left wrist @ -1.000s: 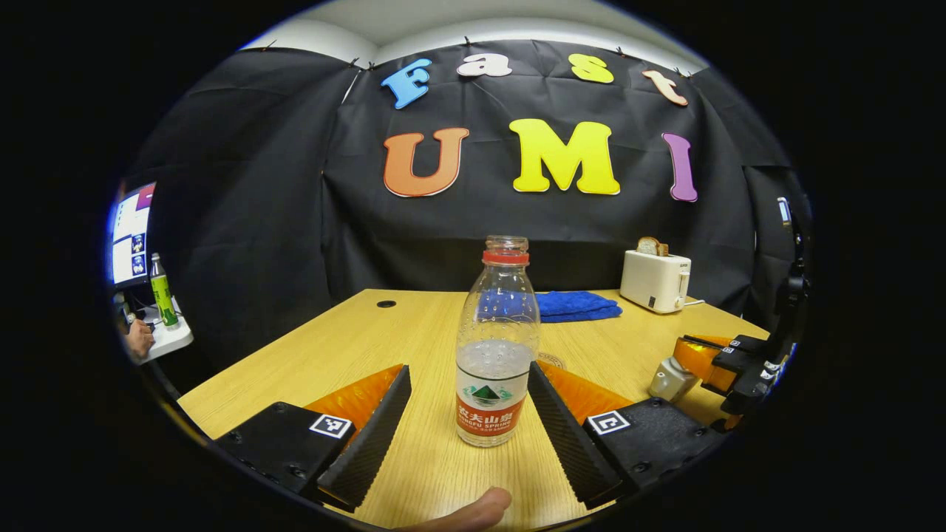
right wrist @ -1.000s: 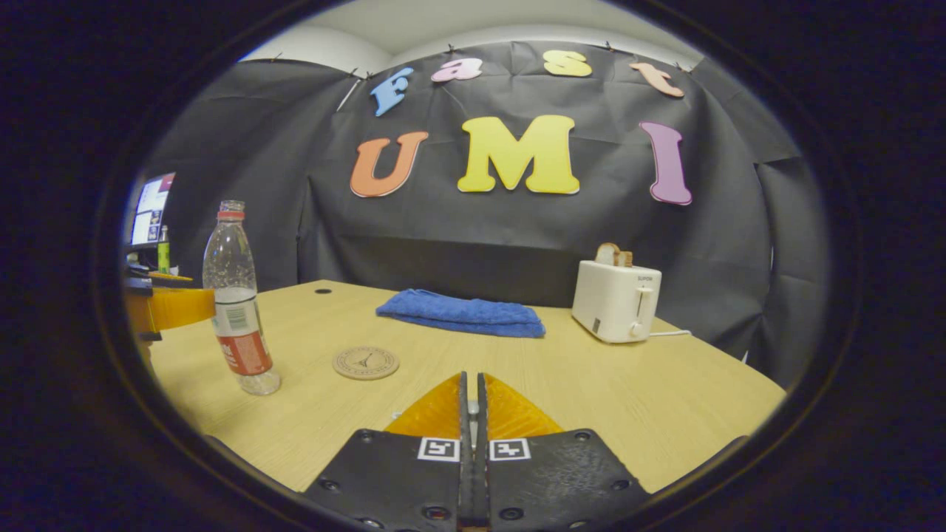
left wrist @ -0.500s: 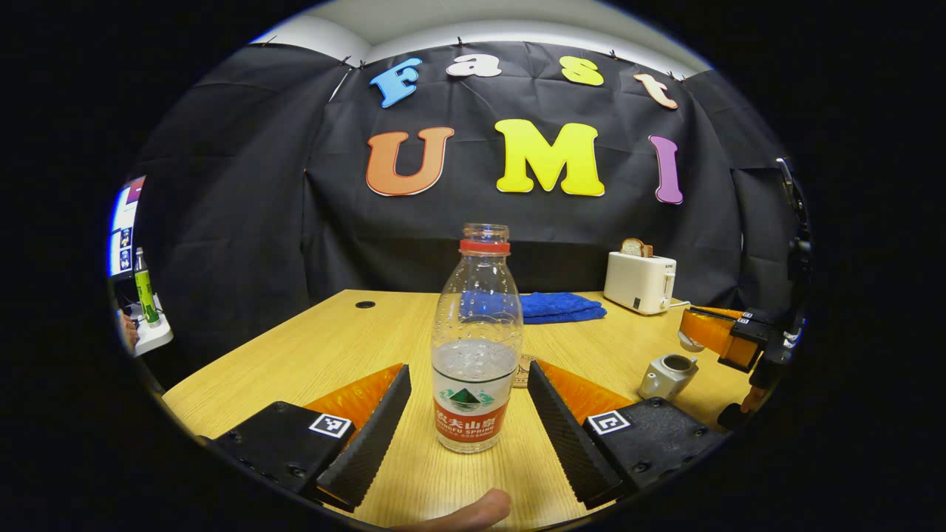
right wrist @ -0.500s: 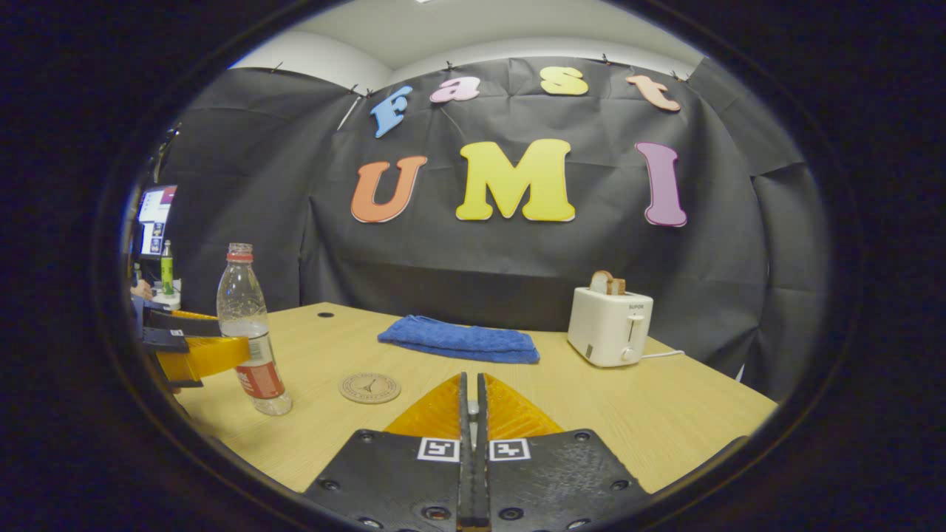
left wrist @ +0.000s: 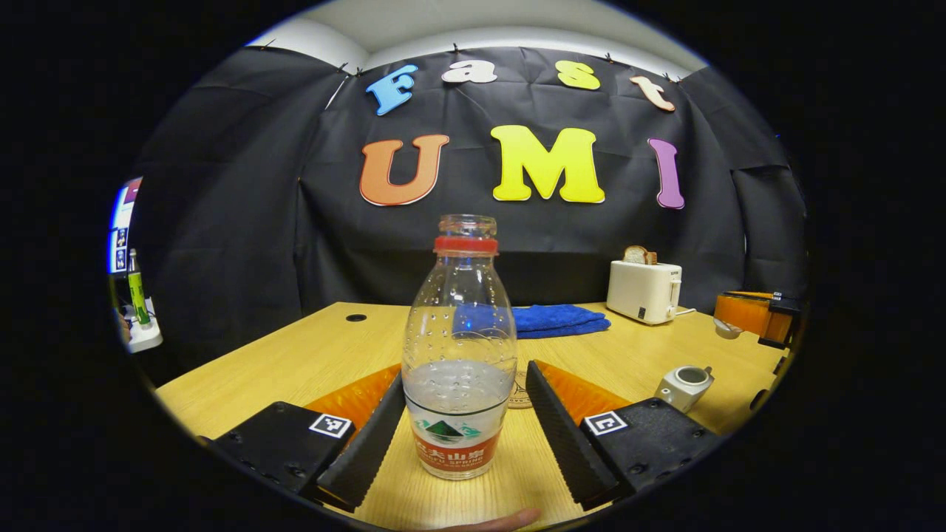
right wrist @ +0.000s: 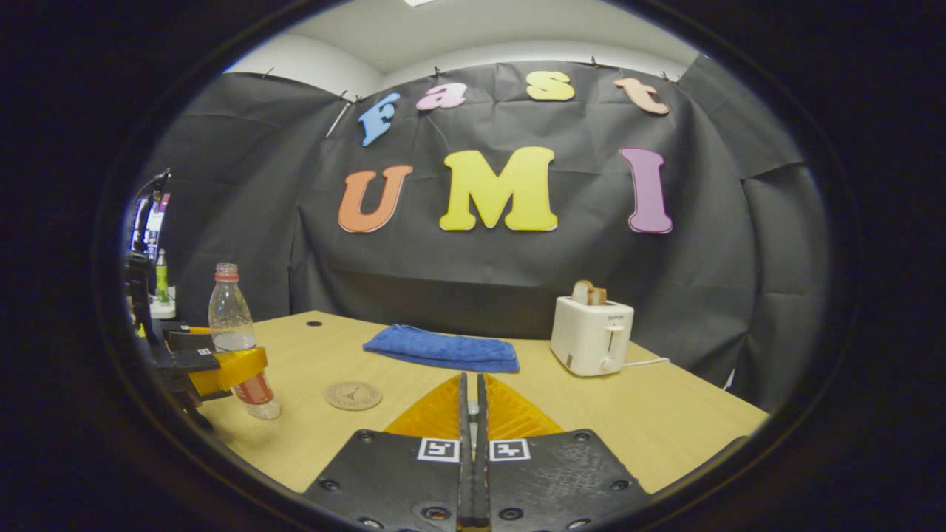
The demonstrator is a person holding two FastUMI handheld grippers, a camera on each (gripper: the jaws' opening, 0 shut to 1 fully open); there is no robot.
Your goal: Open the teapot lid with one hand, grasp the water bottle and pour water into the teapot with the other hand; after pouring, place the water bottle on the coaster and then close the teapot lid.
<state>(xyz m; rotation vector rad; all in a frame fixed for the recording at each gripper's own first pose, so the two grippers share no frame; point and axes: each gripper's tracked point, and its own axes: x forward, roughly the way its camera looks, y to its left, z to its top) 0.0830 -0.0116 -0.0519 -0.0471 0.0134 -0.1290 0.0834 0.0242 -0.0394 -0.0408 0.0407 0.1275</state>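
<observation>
Big wooden table [left wrist: 310, 362] takes up most of the booth. At the back there's a toaster [left wrist: 643, 291] with a slice of bread in it, and a folded blue towel [left wrist: 558, 321] just left of that.

The bottle [left wrist: 458, 355] stands upright on the table, cap off, about a third full. It sits right between the fingers of the left gripper [left wrist: 464, 414], which is spread wide around it. The left finger looks like it's touching the label, the right one has a clear gap, so no real grip.

The right gripper [right wrist: 471, 414] is clamped tight, fingers pressed together; from the left gripper view a small lid [left wrist: 726, 327] sits pinched at its tip, up off the table.

The teapot [left wrist: 685, 384] is uncovered, near the right edge. The coaster [right wrist: 353, 394] lies flat just behind the bottle.
</observation>
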